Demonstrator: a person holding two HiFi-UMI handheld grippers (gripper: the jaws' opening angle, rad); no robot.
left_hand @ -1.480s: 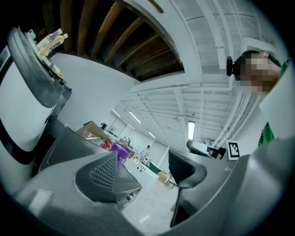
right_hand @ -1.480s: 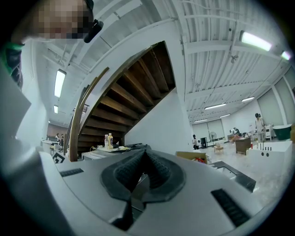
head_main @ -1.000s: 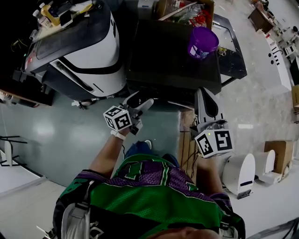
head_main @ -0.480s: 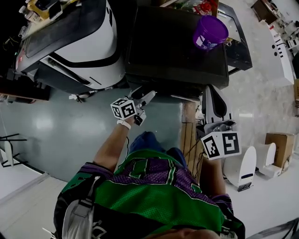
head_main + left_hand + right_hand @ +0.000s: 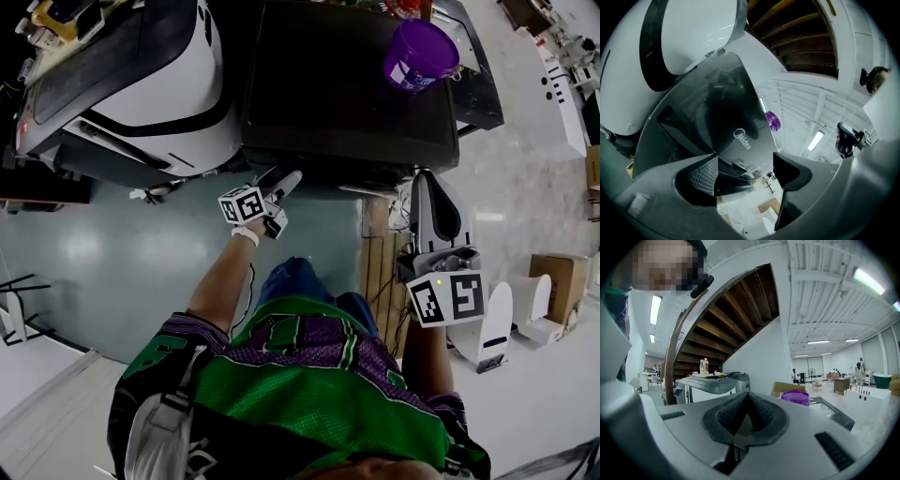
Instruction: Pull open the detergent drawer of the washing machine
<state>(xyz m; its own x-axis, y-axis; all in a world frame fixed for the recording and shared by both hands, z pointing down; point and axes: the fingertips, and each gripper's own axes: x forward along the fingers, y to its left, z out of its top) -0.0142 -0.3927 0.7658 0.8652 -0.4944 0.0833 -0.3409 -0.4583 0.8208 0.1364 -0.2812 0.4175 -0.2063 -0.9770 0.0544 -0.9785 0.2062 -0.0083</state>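
Note:
The dark grey washing machine [image 5: 347,84] fills the top middle of the head view; its front with a white logo [image 5: 743,139] shows tilted in the left gripper view. I cannot pick out the detergent drawer for certain. My left gripper [image 5: 285,180] sits low at the washer's front left edge, pointing at it. Its jaws [image 5: 745,176] are opening, with nothing between the pads. My right gripper [image 5: 427,178] hangs by the washer's front right corner, its pads [image 5: 747,411] pressed together on nothing.
A purple tub [image 5: 420,53] stands on the washer's top right. To the washer's left stands a white and black machine [image 5: 141,84]. Wooden planks [image 5: 380,272], a white object [image 5: 487,328] and a cardboard box [image 5: 553,277] lie on the floor at the right.
My left gripper has sunk and moved in toward the washer's front left edge, rolling a little. The right gripper has dropped slightly.

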